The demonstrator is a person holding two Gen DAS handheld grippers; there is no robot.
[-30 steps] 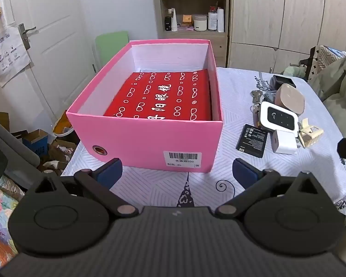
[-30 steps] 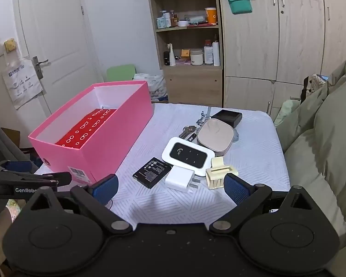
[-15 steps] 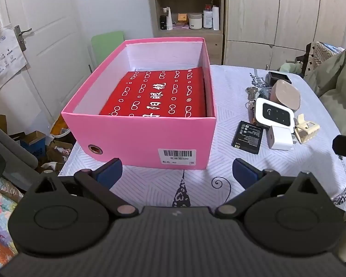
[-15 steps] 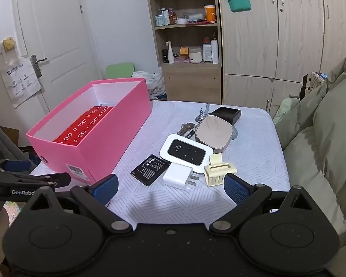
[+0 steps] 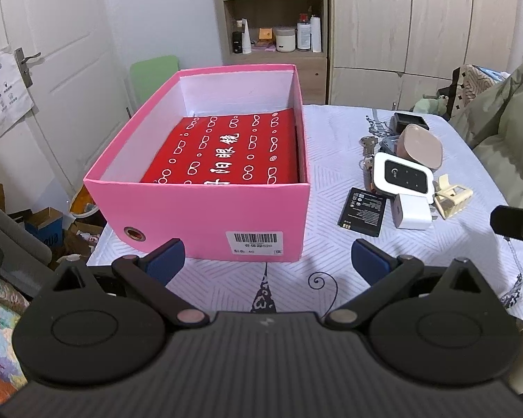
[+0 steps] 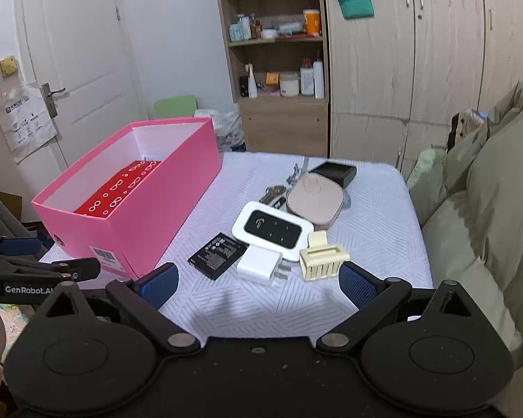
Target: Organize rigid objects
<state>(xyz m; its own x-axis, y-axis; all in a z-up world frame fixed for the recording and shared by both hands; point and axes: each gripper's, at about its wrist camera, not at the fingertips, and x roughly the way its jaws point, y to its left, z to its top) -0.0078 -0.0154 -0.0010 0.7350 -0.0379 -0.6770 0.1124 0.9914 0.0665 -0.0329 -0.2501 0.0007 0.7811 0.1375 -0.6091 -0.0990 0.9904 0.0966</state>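
- Left wrist view: left gripper [image 5: 266, 256] with both blue-padded fingers spread wide apart and nothing between them, held above the near edge of the white patterned tablecloth [image 5: 331, 264].
- Straight ahead of the gap, just past the fingertips, stands the open pink cardboard shoebox [image 5: 205, 216], its barcode label facing the fingers.
- Inside it a flat red box printed with white glasses shapes [image 5: 226, 149] lies on the floor of the shoebox, nearer the right wall.
- Beyond the right finger and off to its right lies a cluster of small things: a black rectangular phone battery [image 5: 363, 211], a white plug adapter [image 5: 411, 211] touching its right side, a cream plastic hair claw [image 5: 453, 196] and a white pocket router with a black face [image 5: 402, 175].
- Farther out sit a beige rounded-square case [image 5: 420, 143], a small black box [image 5: 410, 121] and a bunch of metal keys [image 5: 366, 143].
- Right wrist view: right gripper [image 6: 258, 280] likewise with fingers parted wide and empty, over the tablecloth [image 6: 376, 216].
- Just ahead of the gap lie the plug adapter [image 6: 259, 266] and the battery [image 6: 217, 255]; the hair claw [image 6: 323, 260] sits just beyond the right fingertip.
- The router [image 6: 272, 230], the beige case [image 6: 315, 200], the black box [image 6: 334, 172] and the keys [image 6: 273, 193] lie farther ahead.
- The shoebox [image 6: 157, 202] stands beyond the left finger, to its left, with the red box [image 6: 120, 190] inside.
- The left gripper [image 6: 42, 268] shows at the left edge.
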